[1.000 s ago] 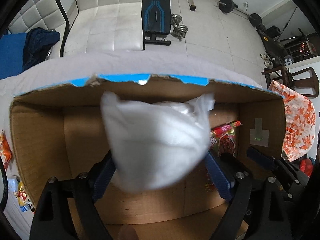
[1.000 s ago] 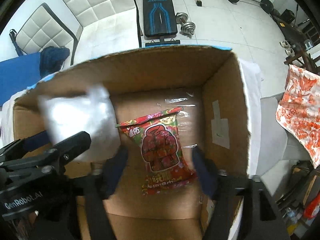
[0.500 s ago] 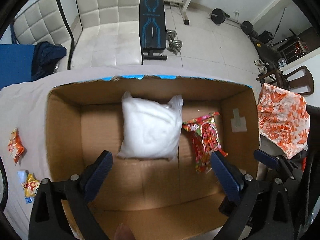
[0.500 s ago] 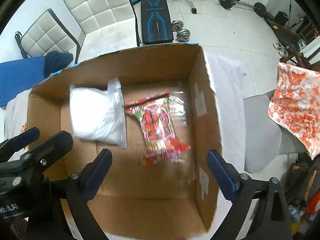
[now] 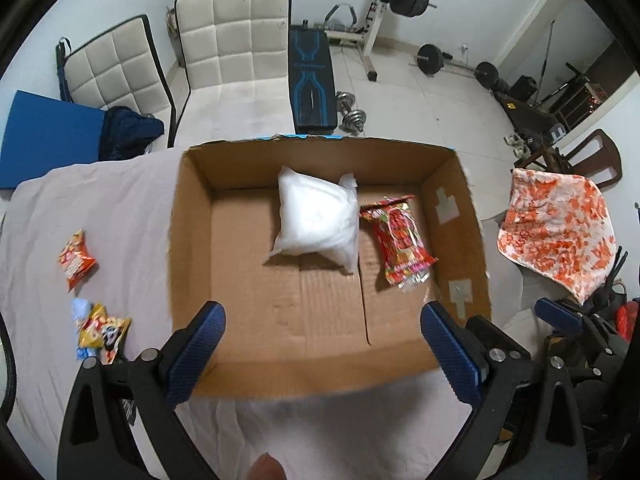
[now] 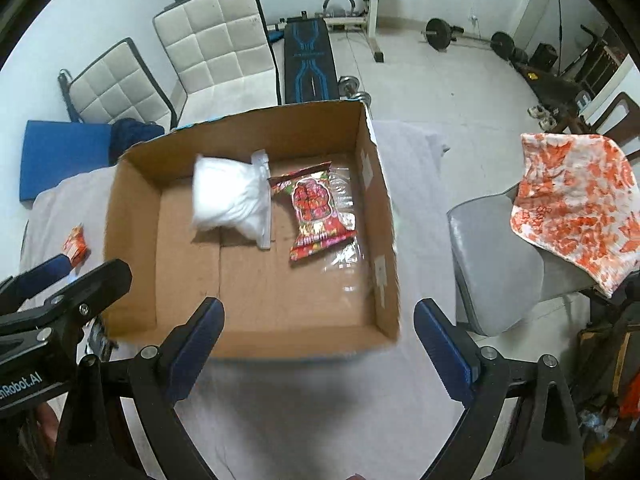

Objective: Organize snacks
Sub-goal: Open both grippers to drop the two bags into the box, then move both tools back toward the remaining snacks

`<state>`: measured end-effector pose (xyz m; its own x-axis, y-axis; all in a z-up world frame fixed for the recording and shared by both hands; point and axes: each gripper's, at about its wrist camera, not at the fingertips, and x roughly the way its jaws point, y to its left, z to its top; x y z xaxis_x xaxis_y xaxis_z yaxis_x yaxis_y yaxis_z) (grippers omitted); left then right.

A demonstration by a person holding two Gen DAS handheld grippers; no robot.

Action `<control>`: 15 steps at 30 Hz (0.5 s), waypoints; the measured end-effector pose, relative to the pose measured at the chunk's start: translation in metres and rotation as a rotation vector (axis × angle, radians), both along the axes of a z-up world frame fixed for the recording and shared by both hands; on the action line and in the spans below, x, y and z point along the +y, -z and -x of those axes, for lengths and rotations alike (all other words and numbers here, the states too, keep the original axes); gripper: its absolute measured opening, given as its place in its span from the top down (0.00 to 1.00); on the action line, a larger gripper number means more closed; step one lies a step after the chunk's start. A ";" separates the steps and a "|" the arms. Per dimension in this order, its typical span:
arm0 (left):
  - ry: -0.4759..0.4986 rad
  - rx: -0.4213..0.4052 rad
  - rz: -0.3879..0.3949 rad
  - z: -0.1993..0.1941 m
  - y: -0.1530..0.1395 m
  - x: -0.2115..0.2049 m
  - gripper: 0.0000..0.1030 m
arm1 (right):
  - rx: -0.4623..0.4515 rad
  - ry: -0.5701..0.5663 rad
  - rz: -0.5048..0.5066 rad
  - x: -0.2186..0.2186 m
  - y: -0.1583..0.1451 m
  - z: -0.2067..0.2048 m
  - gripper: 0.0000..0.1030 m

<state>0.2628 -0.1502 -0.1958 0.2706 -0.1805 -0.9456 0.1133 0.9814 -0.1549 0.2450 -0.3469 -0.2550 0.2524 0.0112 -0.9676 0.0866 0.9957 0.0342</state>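
A white bag point(image 5: 316, 216) lies flat in the big box point(image 5: 192, 240), near the back wall. Right beside it, on its right, lies a red snack pack point(image 5: 400, 240), and the two look like they touch. The box sits on a table with a pale cloth point(image 5: 100, 208). Left of the box, on the cloth, are a small orange pack point(image 5: 76, 258) and a yellow pack point(image 5: 102, 330). The left gripper point(image 5: 322, 354) is wide apart and holds nothing. The right gripper point(image 6: 320, 350) is wide apart and empty too. Both hang above the near edge of the box.
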 end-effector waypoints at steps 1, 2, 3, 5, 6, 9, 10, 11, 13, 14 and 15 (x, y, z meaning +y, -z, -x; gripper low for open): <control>0.002 -0.008 -0.004 0.006 -0.004 0.001 0.03 | -0.010 -0.005 0.000 0.002 -0.007 0.010 0.05; 0.007 -0.017 -0.007 0.014 -0.010 0.001 0.03 | -0.017 -0.008 0.000 0.002 -0.013 0.016 0.05; 0.008 -0.027 -0.007 0.021 -0.016 0.002 0.03 | -0.024 -0.010 0.000 0.003 -0.019 0.024 0.05; 0.009 -0.046 -0.015 0.034 -0.026 0.003 0.03 | -0.040 -0.017 -0.002 0.006 -0.032 0.040 0.05; 0.010 -0.052 -0.015 0.040 -0.031 0.004 0.03 | -0.044 -0.021 0.005 0.008 -0.036 0.045 0.05; 0.013 -0.075 -0.024 0.056 -0.046 0.008 0.03 | -0.066 -0.030 0.009 0.013 -0.053 0.063 0.05; 0.016 -0.083 -0.026 0.063 -0.052 0.010 0.03 | -0.075 -0.034 0.018 0.015 -0.058 0.069 0.05; 0.018 -0.091 -0.025 0.067 -0.056 0.011 0.03 | -0.081 -0.035 0.018 0.016 -0.062 0.073 0.05; 0.019 -0.104 -0.034 0.075 -0.063 0.013 0.03 | -0.094 -0.037 0.020 0.018 -0.072 0.081 0.05; 0.021 -0.106 -0.029 0.078 -0.066 0.015 0.03 | -0.097 -0.035 0.017 0.019 -0.075 0.082 0.05; 0.021 -0.109 -0.019 0.080 -0.069 0.017 0.03 | -0.101 -0.031 0.010 0.020 -0.078 0.084 0.05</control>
